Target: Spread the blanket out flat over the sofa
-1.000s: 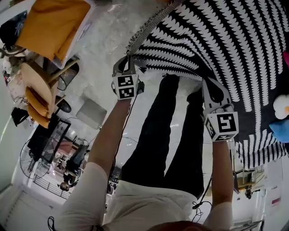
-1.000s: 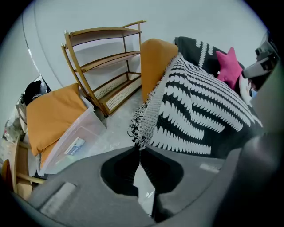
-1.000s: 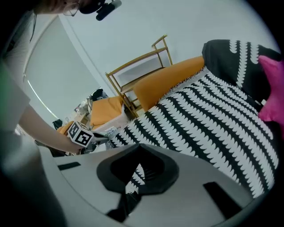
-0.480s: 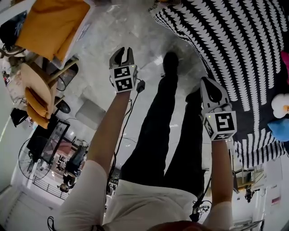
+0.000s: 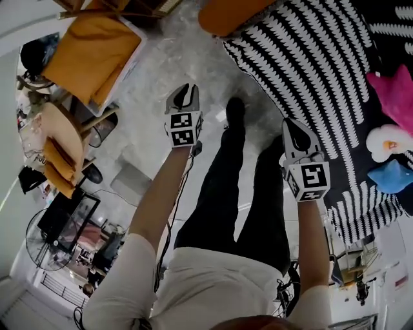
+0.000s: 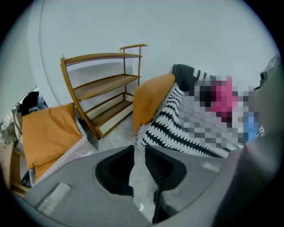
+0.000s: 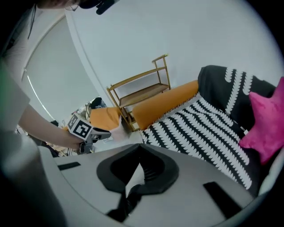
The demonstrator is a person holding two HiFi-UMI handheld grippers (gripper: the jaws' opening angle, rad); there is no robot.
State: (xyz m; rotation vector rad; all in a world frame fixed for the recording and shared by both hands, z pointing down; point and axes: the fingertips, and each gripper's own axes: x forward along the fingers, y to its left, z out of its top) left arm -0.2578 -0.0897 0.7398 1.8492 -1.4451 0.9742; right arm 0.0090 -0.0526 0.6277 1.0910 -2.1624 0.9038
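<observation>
Over sofa (image 5: 227,14), right of person's legs: black-white blanket (image 5: 310,58) lies spread, touched by neither tool. Left hand-held gripper (image 5: 186,90) over bare floor, jaws slightly apart, just been opening, nothing between them. Right hand-held gripper (image 5: 293,127) beside blanket's near edge, jaw tips together, empty. Pink cushion (image 5: 395,90) rests on blanket.

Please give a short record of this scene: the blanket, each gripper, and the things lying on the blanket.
blanket: black-and-white pattern, spread out, held by neither gripper
left gripper: jaws slightly apart, just been opening, nothing between them
right gripper: jaws together, empty
on blanket: pink cushion, white toy, blue toy
at blanket's edge: orange cushion
</observation>
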